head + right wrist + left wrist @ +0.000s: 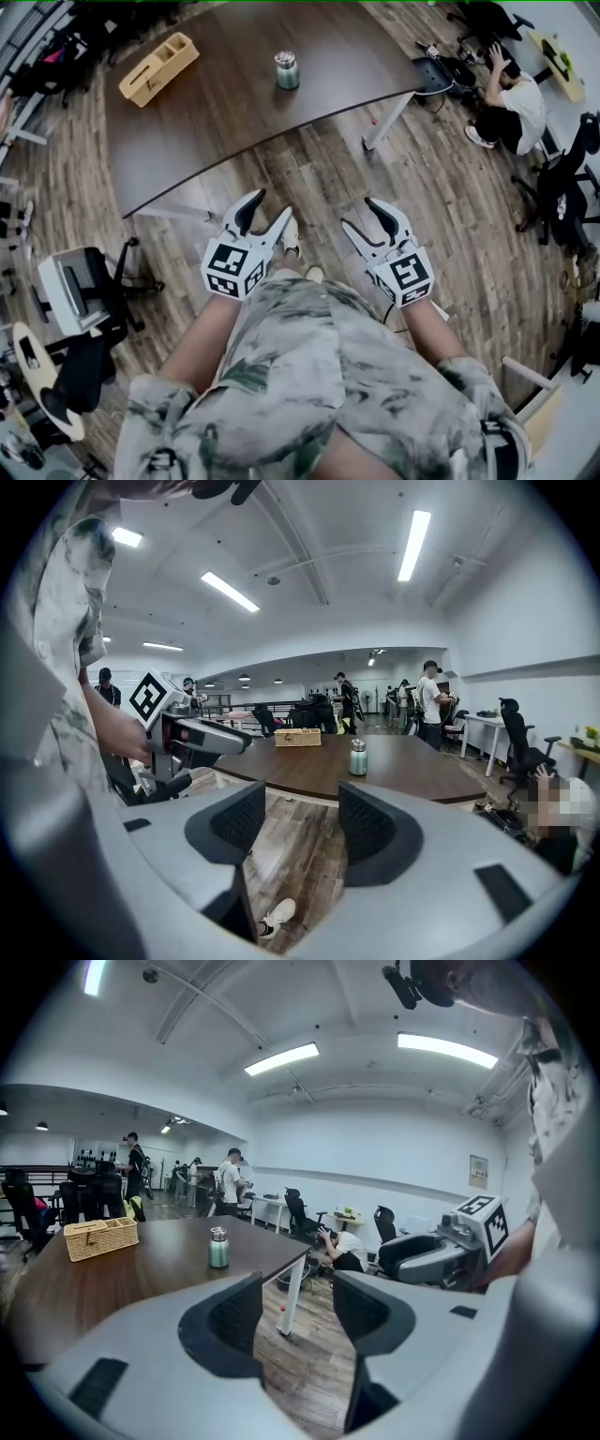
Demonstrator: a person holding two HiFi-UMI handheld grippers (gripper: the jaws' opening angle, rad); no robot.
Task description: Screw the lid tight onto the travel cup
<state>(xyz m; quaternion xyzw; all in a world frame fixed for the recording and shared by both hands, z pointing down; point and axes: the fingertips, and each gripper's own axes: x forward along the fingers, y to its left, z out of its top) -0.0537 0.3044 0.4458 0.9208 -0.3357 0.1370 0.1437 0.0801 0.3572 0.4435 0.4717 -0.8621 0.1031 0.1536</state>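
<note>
The travel cup (pixel 287 70) is pale green with a silver lid and stands upright on the dark brown table (pixel 234 103), well ahead of both grippers. In the gripper views the cup (pixel 218 1249) (pixel 357 757) shows far off beyond the jaws. My left gripper (pixel 267 211) is over the wooden floor short of the table, open with nothing between its jaws (pixel 298 1312). To its right my right gripper (pixel 358 214) is held at the same height, also open and empty (pixel 302 827).
A wicker basket (pixel 157 67) sits on the table's far left. A white table leg (pixel 384 122) stands front right. Office chairs (pixel 80 281) crowd the left. A person (pixel 511 94) crouches on the floor at far right. My shoe (pixel 291 234) shows below.
</note>
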